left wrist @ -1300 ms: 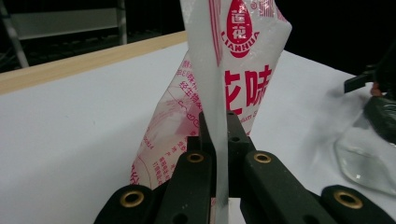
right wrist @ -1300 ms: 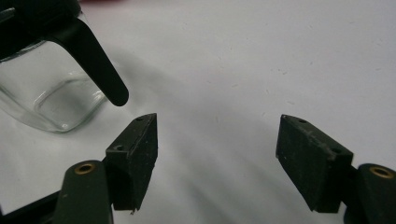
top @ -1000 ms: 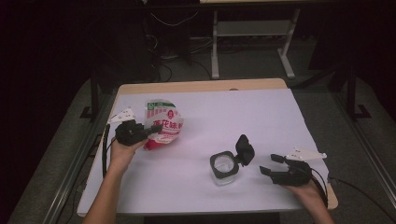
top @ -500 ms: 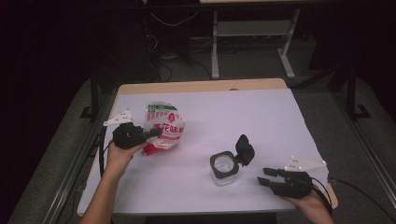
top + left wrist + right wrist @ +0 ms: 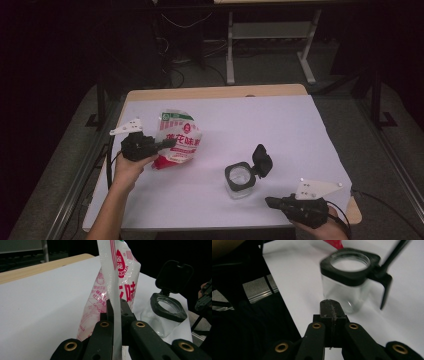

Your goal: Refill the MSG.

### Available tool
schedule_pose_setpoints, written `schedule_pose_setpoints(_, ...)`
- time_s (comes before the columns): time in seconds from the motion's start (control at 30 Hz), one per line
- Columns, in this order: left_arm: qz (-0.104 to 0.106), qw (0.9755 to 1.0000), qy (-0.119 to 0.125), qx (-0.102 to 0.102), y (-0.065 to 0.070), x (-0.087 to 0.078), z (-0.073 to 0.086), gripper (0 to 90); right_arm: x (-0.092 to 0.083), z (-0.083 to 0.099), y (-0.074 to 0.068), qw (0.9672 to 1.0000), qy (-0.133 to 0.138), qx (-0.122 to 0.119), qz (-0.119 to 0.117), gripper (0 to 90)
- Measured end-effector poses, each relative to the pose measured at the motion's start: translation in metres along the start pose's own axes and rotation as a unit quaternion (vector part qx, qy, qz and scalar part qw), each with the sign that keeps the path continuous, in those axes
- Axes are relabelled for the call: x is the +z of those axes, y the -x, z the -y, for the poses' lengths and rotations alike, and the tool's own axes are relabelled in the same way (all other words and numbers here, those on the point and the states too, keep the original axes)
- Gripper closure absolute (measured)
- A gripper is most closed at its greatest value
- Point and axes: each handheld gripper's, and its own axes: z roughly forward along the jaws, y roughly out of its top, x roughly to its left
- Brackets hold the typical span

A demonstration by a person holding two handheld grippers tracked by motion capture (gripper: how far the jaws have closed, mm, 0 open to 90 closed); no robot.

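Note:
A white and red printed bag [image 5: 177, 140] stands tilted at the table's left, its edge pinched between the jaws of my left gripper [image 5: 167, 143]; the left gripper view shows the bag [image 5: 117, 282] rising straight out of the shut left gripper [image 5: 115, 312]. A clear glass jar [image 5: 240, 181] with a black collar and its hinged lid [image 5: 262, 160] flipped up stands right of centre. My right gripper [image 5: 272, 202] hovers near the front right edge, just short of the jar [image 5: 347, 282]. The right gripper [image 5: 331, 307] has just been closing and holds nothing between its jaws.
A white sheet [image 5: 280, 130] covers the wooden table [image 5: 215, 92]. Dark floor, cables and a metal desk frame [image 5: 270, 45] lie beyond the far edge. The table's front edge runs close under my right hand [image 5: 325, 231].
My right gripper shut its jaws and drew back toward the front edge, rising a little. The left gripper kept hold of the bag, which now stands more upright.

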Motion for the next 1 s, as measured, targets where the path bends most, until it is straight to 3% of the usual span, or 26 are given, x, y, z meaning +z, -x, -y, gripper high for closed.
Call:
schedule_pose_setpoints(0.33,0.017,0.9998,0.012,0.003,0.006,-0.006,-0.008,90.0,0.026,-0.045,-0.016,0.9992,0.018,-0.035,0.002,89.9)
schedule_pose_setpoints(0.63,0.039,0.9992,0.010,0.005,0.014,-0.014,-0.016,90.0,0.061,-0.076,-0.025,0.9978,0.021,-0.057,0.028,89.9)
schedule_pose_setpoints(0.77,0.051,0.9986,0.008,0.004,0.018,-0.019,-0.020,90.0,0.074,-0.085,-0.023,0.9976,0.025,-0.050,0.042,89.9)
schedule_pose_setpoints(1.0,0.069,0.9973,0.002,0.028,0.035,-0.025,-0.035,90.0,0.098,-0.100,-0.024,0.9973,0.025,-0.054,0.043,89.9)
